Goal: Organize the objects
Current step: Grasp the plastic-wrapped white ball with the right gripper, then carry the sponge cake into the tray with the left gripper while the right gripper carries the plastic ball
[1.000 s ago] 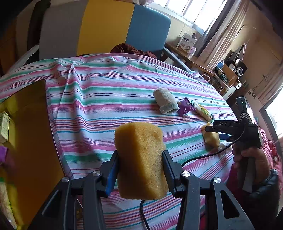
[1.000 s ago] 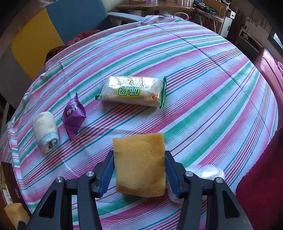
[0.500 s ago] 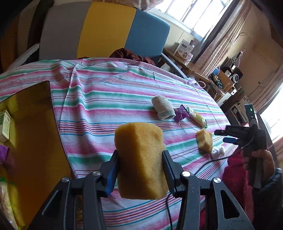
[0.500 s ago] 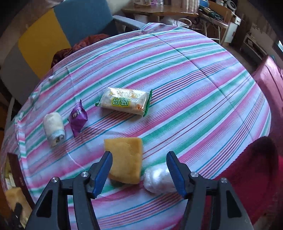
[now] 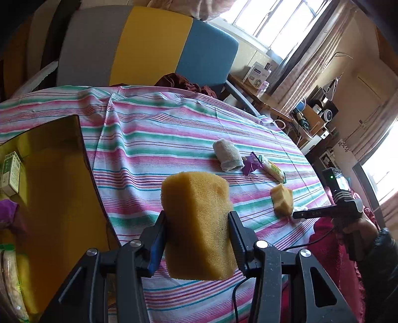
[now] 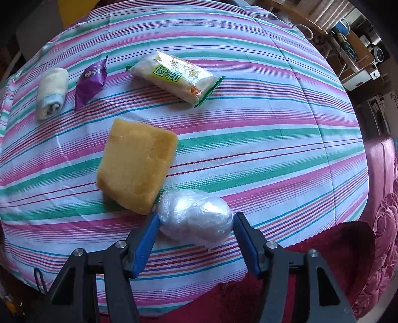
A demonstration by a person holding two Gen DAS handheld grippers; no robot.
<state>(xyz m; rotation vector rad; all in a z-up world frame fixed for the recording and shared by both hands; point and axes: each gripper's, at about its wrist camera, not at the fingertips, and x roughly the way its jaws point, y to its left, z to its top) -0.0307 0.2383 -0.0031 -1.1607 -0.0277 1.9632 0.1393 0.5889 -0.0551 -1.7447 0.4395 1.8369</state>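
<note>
The right gripper (image 6: 195, 223) had dropped its sponge (image 6: 136, 164) and opened around the wrapped ball (image 6: 196, 217). The left gripper (image 5: 197, 239) still clamped another sponge (image 5: 199, 223), probably bound for the box (image 5: 49, 174).

Background, left wrist view: chair (image 5: 149, 47) behind table, backrest in grey, yellow and blue panels. Dark red cloth (image 5: 184, 83) bunched at chair seat, touching far table edge. Window (image 5: 258, 22) upper right, bright; striped curtains (image 5: 306, 62) beside it. White box (image 5: 256, 74) on wooden side desk (image 5: 251, 90) under window. Speaker (image 5: 327, 114) on cluttered shelf further right.
</note>
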